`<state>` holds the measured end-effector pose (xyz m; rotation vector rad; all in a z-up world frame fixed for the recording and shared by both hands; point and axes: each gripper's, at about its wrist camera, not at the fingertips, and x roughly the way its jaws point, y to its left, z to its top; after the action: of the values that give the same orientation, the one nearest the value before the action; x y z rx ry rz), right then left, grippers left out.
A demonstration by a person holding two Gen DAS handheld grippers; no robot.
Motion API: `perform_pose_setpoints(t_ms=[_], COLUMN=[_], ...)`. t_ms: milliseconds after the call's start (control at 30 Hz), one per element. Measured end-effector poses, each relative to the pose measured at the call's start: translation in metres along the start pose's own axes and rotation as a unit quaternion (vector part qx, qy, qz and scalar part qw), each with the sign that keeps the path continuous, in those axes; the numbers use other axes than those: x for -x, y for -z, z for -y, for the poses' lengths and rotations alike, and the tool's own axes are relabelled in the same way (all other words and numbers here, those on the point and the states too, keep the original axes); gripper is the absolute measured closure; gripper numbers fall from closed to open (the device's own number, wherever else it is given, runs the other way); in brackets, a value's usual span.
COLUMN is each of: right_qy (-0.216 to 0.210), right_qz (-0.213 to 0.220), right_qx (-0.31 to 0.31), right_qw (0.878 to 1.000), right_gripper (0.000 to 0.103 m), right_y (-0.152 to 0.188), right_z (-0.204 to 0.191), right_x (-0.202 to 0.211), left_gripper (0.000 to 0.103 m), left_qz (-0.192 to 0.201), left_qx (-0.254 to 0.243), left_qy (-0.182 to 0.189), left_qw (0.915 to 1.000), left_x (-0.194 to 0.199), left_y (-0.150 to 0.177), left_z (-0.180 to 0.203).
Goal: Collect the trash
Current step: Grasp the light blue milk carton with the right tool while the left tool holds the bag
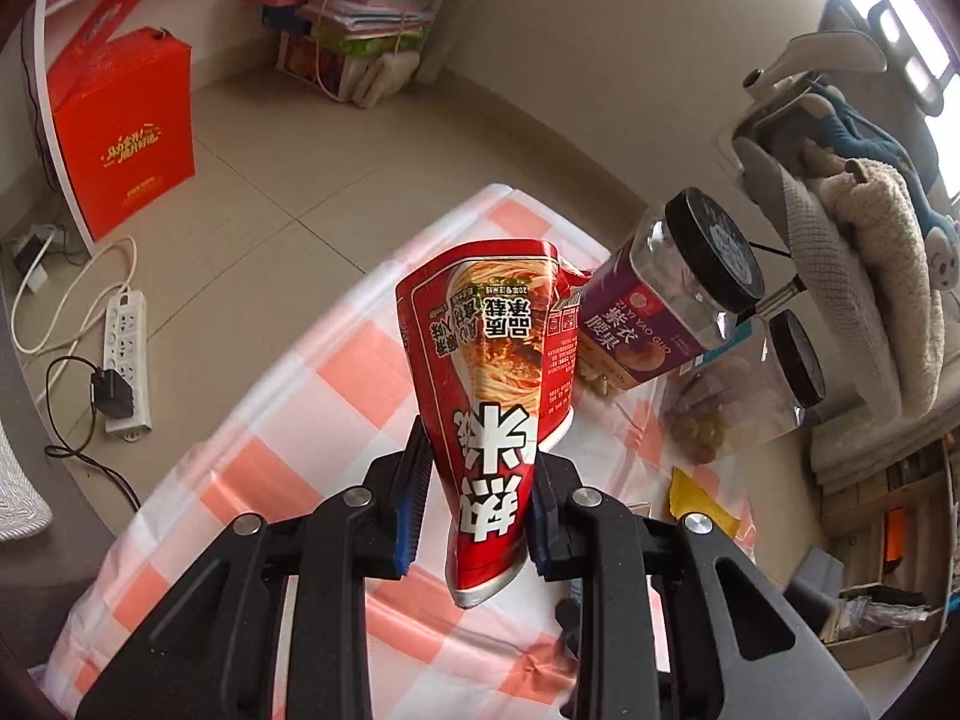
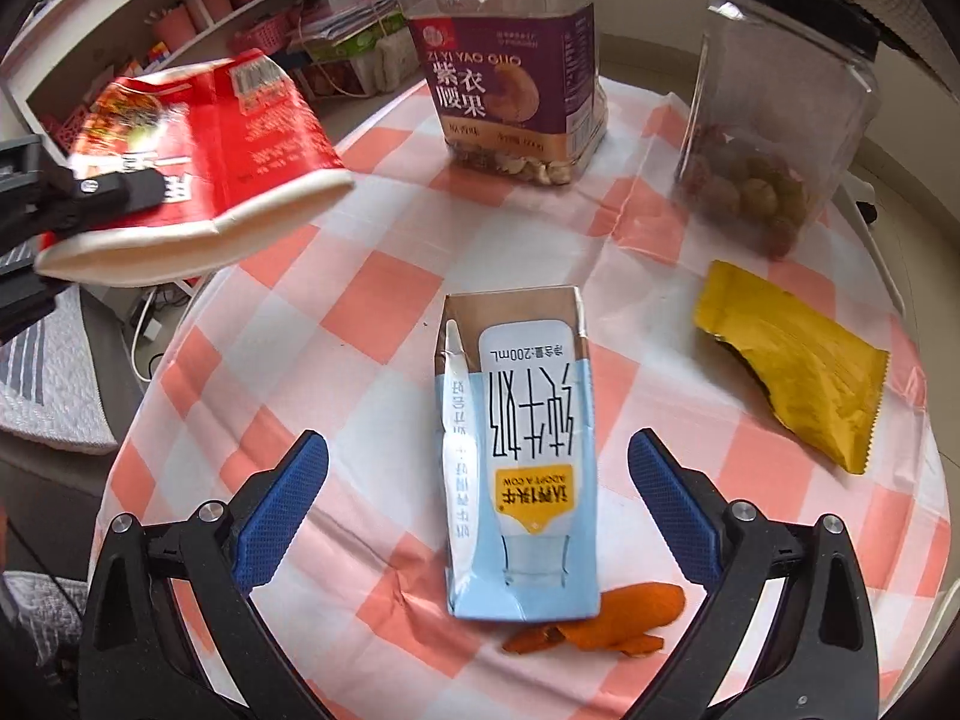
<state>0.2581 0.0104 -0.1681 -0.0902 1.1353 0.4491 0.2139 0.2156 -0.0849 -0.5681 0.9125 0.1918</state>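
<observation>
My left gripper (image 1: 477, 504) is shut on a crushed red noodle cup (image 1: 501, 372) and holds it in the air above the checked tablecloth (image 1: 288, 420). The cup also shows in the right wrist view (image 2: 216, 168), lifted at the left with the left gripper on it. My right gripper (image 2: 480, 480) is open, its blue pads either side of a flattened light-blue milk carton (image 2: 522, 468) lying on the cloth. Orange peel (image 2: 600, 624) lies beside the carton's near end. A yellow foil wrapper (image 2: 792, 360) lies to the right.
A cashew jar with a purple label (image 2: 510, 78) and a clear jar of dried fruit (image 2: 774, 120) stand at the table's far side. On the floor at left are a power strip (image 1: 126, 354) and a red box (image 1: 126, 126). A chair with blankets (image 1: 852, 210) is on the right.
</observation>
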Motion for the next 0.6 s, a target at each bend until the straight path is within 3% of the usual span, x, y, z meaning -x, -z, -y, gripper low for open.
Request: perform_pose_setpoints(t_ms=[100, 200, 233, 333, 600], right_qy=[0.008, 0.031, 0.033, 0.006, -0.031], right_qz=[-0.025, -0.023, -0.016, -0.006, 0.077], right_qx=[-0.018, -0.027, -0.025, -0.051, -0.079], right_qw=[0.999, 0.999, 0.999, 0.999, 0.993], right_gripper=[0.008, 0.032, 0.046, 0.047, 0.047], right_y=[-0.003, -0.002, -0.004, -0.010, -0.023], right_z=[0.001, 0.001, 0.001, 0.005, 0.008], right_x=[-0.021, -0.028, -0.026, -0.014, 0.053], left_gripper=[0.076, 0.075, 0.075, 0.075, 0.075], left_qz=[0.013, 0.015, 0.017, 0.025, 0.041], left_qx=[-0.008, -0.012, -0.016, -0.034, -0.046], left_qy=[-0.007, 0.000, 0.000, -0.004, 0.010], left_qw=[0.9999, 0.9998, 0.9997, 0.9991, 0.9980], left_x=[0.011, 0.020, 0.023, 0.030, 0.051], left_y=[-0.001, -0.002, -0.002, 0.000, 0.008], left_z=[0.000, -0.003, -0.002, 0.002, 0.010])
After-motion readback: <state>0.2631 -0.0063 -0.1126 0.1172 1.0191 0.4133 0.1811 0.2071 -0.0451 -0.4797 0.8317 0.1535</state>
